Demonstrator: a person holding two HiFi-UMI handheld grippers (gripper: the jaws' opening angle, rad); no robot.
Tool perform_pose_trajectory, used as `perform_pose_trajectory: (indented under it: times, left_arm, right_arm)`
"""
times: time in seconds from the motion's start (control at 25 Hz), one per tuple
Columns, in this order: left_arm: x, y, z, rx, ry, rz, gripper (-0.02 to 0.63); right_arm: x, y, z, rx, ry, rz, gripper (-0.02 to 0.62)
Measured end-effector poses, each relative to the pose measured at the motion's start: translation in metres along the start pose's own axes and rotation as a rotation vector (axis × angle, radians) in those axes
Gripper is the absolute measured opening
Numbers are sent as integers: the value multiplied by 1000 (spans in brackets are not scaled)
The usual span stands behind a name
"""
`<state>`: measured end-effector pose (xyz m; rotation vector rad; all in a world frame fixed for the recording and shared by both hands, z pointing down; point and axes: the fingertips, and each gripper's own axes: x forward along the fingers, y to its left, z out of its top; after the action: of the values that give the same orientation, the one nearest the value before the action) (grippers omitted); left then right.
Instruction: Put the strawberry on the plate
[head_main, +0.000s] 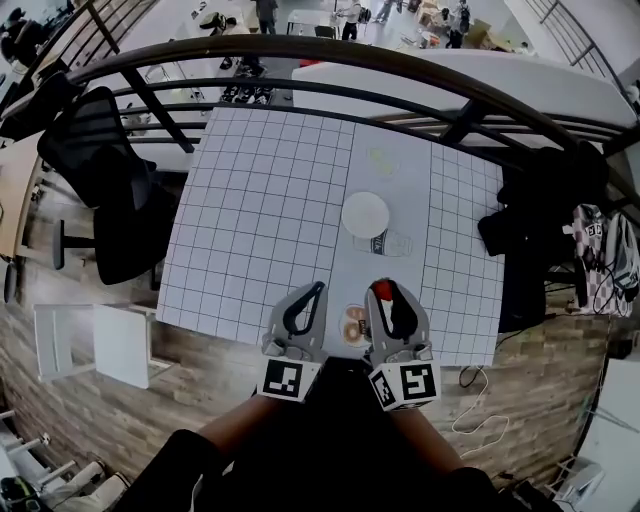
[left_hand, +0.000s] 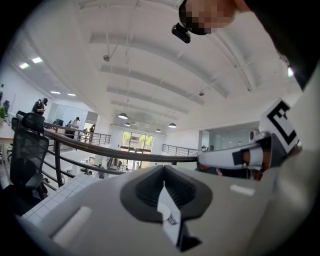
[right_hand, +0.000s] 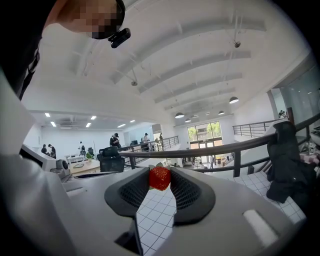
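Note:
The red strawberry (right_hand: 160, 178) sits pinched between the tips of my right gripper (right_hand: 160, 175), held up off the table. In the head view the strawberry (head_main: 381, 290) shows as a red spot at the tip of the right gripper (head_main: 381, 288), over the near edge of the gridded table (head_main: 260, 220). The white round plate (head_main: 365, 214) lies empty farther out, at the table's middle. My left gripper (head_main: 320, 287) hovers beside the right one, its jaws together and holding nothing. In its own view the left gripper (left_hand: 164, 172) points up over the railing.
A small round brown and white object (head_main: 353, 326) lies on the table between the two grippers. A clear lying container (head_main: 386, 243) rests just this side of the plate. A black railing (head_main: 300, 55) curves behind the table, a black chair (head_main: 95, 150) stands left, dark bags (head_main: 545, 215) hang right.

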<state>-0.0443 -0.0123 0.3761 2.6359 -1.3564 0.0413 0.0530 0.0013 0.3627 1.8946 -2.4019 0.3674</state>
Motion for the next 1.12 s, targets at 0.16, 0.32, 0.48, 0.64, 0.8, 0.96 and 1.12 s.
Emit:
perform_pose_trajectory:
  times: [0.16,0.32,0.48,0.64,0.8,0.96,1.12]
  left_arm:
    - [19,-4,3,2,3,7,9]
    - [35,-2,3,3,9,30,9]
    - [50,-6,-1,5,15,32,9]
    - [62,-9,-8,18,27,38,9]
    - [75,-12,-15,13,44,44,9]
    - [89,-17,-23,34,57,32,9]
    - [102,-20,-31,36,74,23,9]
  right_arm:
    - [14,-15,10,2,-13,21,127]
    - [31,-30,10,19,-12,39,127]
    - [44,-44,5,26,30,55,127]
    - [59,-56,-5,31,74,69,127]
    - [68,-68,-19,41,118,74,127]
    - [81,-77,-38,41,166,85,127]
    - [94,-88,-54,50,206,87,127]
